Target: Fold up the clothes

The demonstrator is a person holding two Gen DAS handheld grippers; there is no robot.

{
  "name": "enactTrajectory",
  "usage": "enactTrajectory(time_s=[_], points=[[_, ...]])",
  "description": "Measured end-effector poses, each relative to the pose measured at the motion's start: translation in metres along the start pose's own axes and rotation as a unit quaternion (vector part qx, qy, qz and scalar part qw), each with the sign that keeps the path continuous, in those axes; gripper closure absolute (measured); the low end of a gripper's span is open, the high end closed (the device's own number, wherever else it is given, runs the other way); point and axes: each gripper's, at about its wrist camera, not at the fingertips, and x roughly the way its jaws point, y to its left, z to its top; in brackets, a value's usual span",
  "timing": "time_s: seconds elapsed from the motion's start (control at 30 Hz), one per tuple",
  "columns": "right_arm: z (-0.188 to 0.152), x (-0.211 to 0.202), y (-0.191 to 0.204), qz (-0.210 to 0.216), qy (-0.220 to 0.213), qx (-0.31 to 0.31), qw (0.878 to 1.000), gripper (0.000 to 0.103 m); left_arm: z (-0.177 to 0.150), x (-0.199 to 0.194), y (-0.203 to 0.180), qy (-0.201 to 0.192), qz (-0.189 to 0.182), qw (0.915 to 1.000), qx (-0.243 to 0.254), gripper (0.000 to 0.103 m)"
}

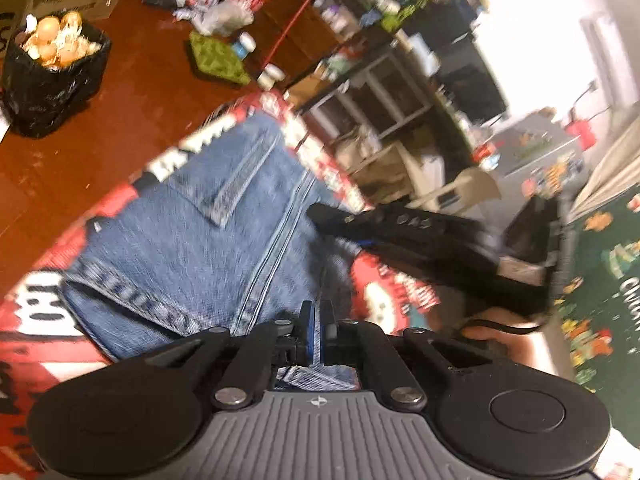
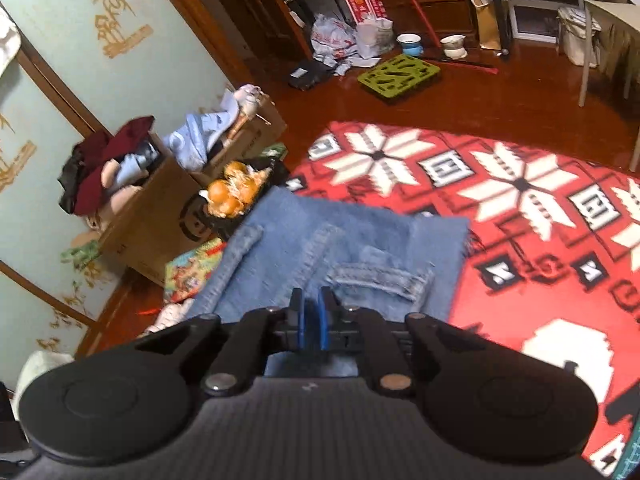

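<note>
Jeans (image 2: 344, 248) lie on the red patterned rug (image 2: 520, 184), denim spread out from both tongs toward the rug's edge by the cardboard boxes (image 2: 160, 208). Landmark: the jeans.

Left tongs (image 1: 316, 320): jaws drawn nearly together, denim running up between the blue pads, so they look clamped on an edge of the jeans. Right tongs (image 2: 310, 320): same picture, pads close with only a thin gap and denim under and just ahead of them. I judge them pinching the jeans, though the actual bite is hidden behind the pads. From the left wrist view the right tongs reach in over the jeans from their right side, tip above the denim by the long seam, a hand (image 1: 504, 340) behind them.

Both views are motion-blurred, so the cloth is likely being carried or swung.

Risks, as judgements:
- Thin bite on heavy denim. If either pinch holds only one layer or just the hem, the weight could pull it free mid-swing and the fold collapses.
- Uneven pull. If the two tongs move at different heights, the layers skew and the edges won't line up.
- The jeans sit at the rug's edge. Beyond their far side are the black bag of round orange things (image 2: 236, 194) and the boxes; a wide sweep could drag denim onto or into them.
- Rug pile could grip the lower layer, bunching it under the fold.
- How many folds are already in cannot be read: the pocket (image 1: 236, 180) faces up, but the leg ends are not clearly in view.
</note>
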Motion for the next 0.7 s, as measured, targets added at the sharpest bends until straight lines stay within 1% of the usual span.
enactTrajectory(time_s=[0.03, 0.07, 0.17, 0.27, 0.33, 0.37, 0.43, 0.5, 0.53, 0.57, 0.63, 0.67, 0.7], points=[[-0.002, -0.002, -0.001, -0.005, -0.001, -0.005, 1.0, 0.103, -0.002, 0.008, 0.001, 0.01, 0.011, 0.9999, 0.003, 0.101], [-0.003, -0.001, -0.003, -0.01, -0.001, -0.01, 1.0, 0.103, -0.005, 0.011, 0.002, 0.016, 0.019, 0.9997, 0.006, 0.1], [-0.002, -0.004, -0.006, -0.008, -0.002, -0.01, 1.0, 0.103, -0.009, 0.005, 0.0, 0.013, 0.021, 0.9996, 0.011, 0.1], [-0.006, -0.014, -0.001, -0.019, -0.01, -0.019, 1.0, 0.103, -0.014, -0.002, -0.001, 0.01, 0.024, 0.9995, 0.017, 0.101], [-0.01, -0.026, 0.003, -0.024, -0.016, -0.023, 0.999, 0.087, -0.015, -0.007, -0.003, 0.006, 0.023, 0.9996, 0.016, 0.101], [-0.015, -0.034, 0.005, -0.022, -0.018, -0.022, 0.999, 0.084, -0.015, -0.009, -0.006, 0.006, 0.02, 0.9997, 0.016, 0.101], [-0.026, -0.052, 0.008, -0.02, -0.021, -0.021, 0.999, 0.079, -0.016, -0.017, -0.011, 0.007, 0.018, 0.9997, 0.018, 0.1], [-0.038, -0.069, 0.014, -0.035, -0.01, -0.028, 0.999, 0.076, -0.02, -0.031, -0.021, 0.005, 0.025, 0.9992, 0.032, 0.1], [-0.044, -0.078, 0.016, -0.043, -0.004, -0.034, 0.998, 0.071, -0.022, -0.038, -0.025, 0.004, 0.029, 0.9988, 0.039, 0.1], [-0.053, -0.09, 0.019, -0.046, -0.003, -0.037, 0.998, 0.069, -0.025, -0.045, -0.03, 0.002, 0.033, 0.9984, 0.046, 0.099], [-0.069, -0.11, 0.023, -0.055, -0.002, -0.039, 0.998, 0.059, -0.029, -0.059, -0.039, 0.0, 0.04, 0.9974, 0.06, 0.099], [-0.078, -0.121, 0.027, -0.059, -0.002, -0.041, 0.997, 0.056, -0.031, -0.066, -0.044, -0.001, 0.044, 0.9968, 0.067, 0.098], [-0.087, -0.131, 0.03, -0.064, -0.003, -0.043, 0.997, 0.049, -0.033, -0.073, -0.049, -0.002, 0.048, 0.9961, 0.074, 0.093]])
